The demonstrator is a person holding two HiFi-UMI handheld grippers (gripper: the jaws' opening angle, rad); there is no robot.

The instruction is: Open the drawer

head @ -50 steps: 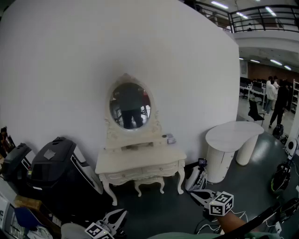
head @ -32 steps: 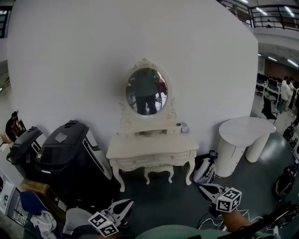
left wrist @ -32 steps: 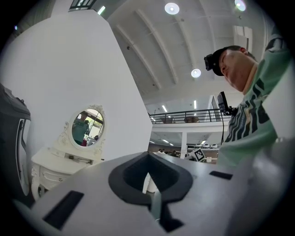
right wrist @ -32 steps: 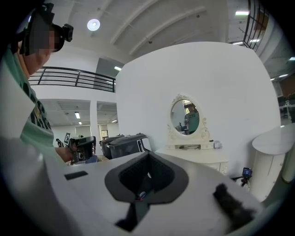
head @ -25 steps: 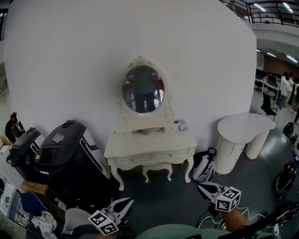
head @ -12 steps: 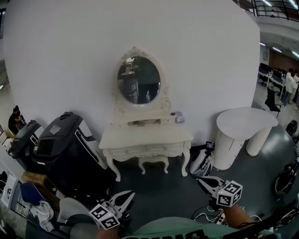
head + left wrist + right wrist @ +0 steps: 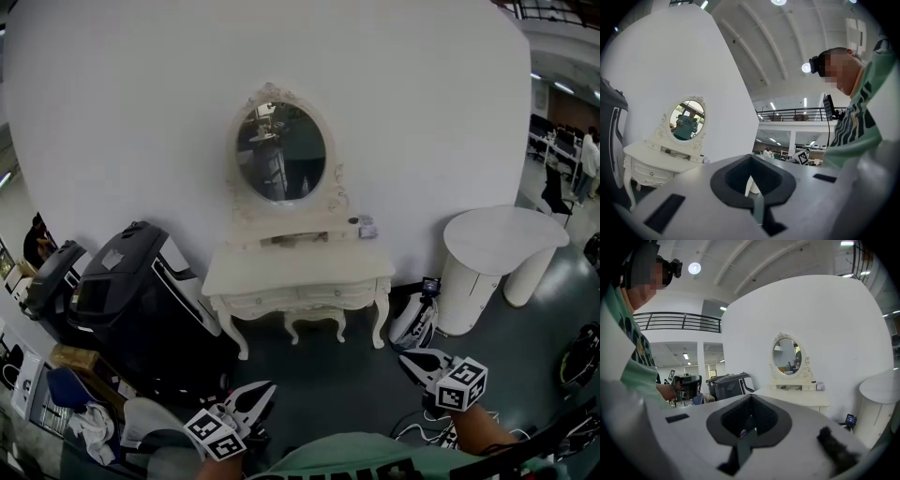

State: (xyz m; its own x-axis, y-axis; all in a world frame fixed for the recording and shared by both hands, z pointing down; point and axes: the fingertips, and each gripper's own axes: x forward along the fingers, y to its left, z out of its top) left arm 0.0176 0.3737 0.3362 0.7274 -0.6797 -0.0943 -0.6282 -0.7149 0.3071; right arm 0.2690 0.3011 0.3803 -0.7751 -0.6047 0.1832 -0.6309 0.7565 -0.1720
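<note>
Approach step, well short of the cream carved wooden dressing table (image 7: 298,274), its shallow front drawer (image 7: 328,297) shut. Left gripper (image 7: 265,387) and right gripper (image 7: 406,357) pressed together, empty. Next: close in, spread one for the drawer front.

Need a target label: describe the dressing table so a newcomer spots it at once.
Start at the big curved white wall; at its foot, between the black machine on the left and the round white pedestal table on the right, stands the dressing table. It alone is cream and carved, with curved legs and an oval mirror on top.
</note>
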